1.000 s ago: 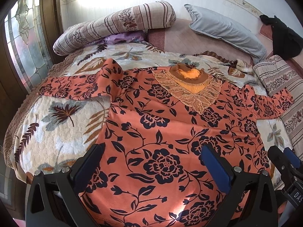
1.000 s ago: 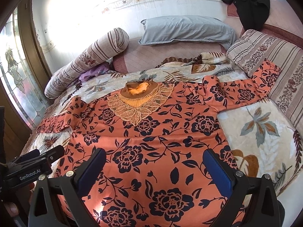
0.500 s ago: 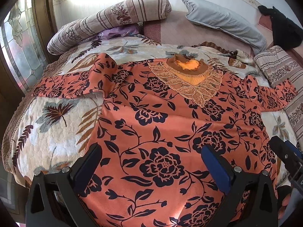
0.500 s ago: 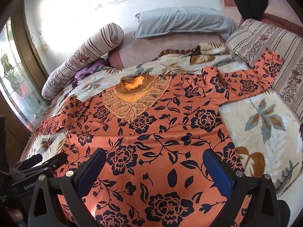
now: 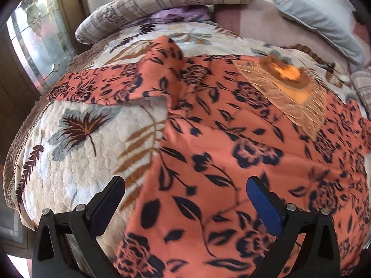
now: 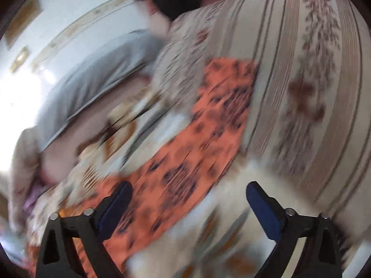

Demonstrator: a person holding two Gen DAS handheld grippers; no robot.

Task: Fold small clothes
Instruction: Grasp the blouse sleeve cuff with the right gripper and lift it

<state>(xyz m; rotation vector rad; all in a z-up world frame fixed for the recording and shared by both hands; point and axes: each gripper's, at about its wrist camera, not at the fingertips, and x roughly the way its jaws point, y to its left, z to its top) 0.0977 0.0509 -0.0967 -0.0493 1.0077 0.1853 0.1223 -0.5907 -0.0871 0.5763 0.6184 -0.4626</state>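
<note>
Left wrist view: the left gripper (image 5: 185, 199), jaws apart, is hanging over the thin orange flowered blouse (image 5: 231, 139) lying flat across the quilted bed (image 5: 76, 153), center frame.

Right wrist view: the right gripper (image 6: 189, 205), jaws apart, is pointing at the blouse's sleeve (image 6: 208, 125), mid-frame; heavy blur suggests a mistimed pinch could be bunching the cloth.

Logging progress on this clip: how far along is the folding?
Nothing looks folded: the orange floral top lies spread flat on the quilt, one sleeve stretched out. The left tool and right tool are open and empty; the right faces the other sleeve. Every fold remains.
</note>
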